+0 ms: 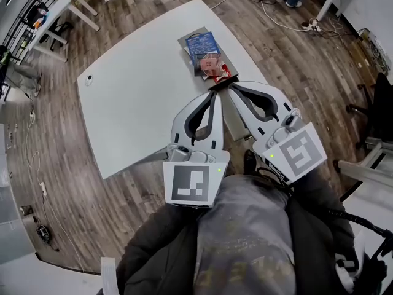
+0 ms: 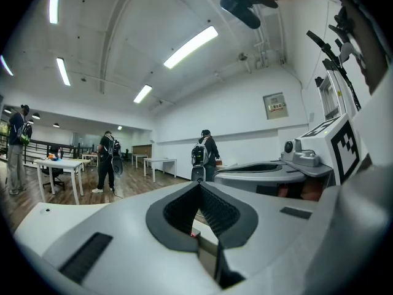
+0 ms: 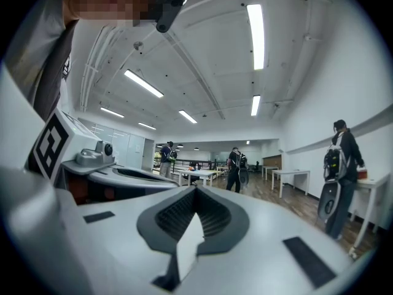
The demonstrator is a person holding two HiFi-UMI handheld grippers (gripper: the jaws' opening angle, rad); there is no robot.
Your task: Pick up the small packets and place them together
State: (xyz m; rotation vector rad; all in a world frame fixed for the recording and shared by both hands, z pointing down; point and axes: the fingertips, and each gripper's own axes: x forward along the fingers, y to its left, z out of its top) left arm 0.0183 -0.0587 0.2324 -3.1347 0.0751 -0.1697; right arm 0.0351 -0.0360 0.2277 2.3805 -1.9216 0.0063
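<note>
- Small packets (image 1: 207, 55), glossy plastic, lie overlapped in one pile; neither tongs holds any.
- Nearest: the person's grey top and dark sleeves at the bottom of the head view, w/ both white marker cubes just ahead.
- Left tongs (image 1: 214, 94), white plastic w/ dark ribbed pads: closed, pads meet at the tip, nothing gripped. Its own view (image 2: 199, 186) shows only a speck of red through the gap lower down, prob. a pkt beyond.
- Right tongs (image 3: 195, 189): also closed and empty; only white shows through its gap. In the head view (image 1: 231, 86) it sits just beside the left one.
- Both tips point toward the pile and look just short of its near side; height above it can't be told.
- Pile: a blue packet (image 1: 201, 43) on the far side, a red-edged one nearer, all on a dark grey flat sheet (image 1: 186, 40). Exact count unclear.
- White worktop (image 1: 141, 103) is otherwise bare except for a small white object (image 1: 89, 80) at its far-left corner.
- Progress, my read: the pkts already look grouped, so either the job is about done or no pick has started; no stray pkts seen elsewhere.
- Writing: pkt print is too small to read and a blur patch covers one. The cubes carry black-and-white square codes, no words.
- Far: wood floor, other white tables, people w/ backpacks (image 2: 206, 151), ceiling strip lights.
</note>
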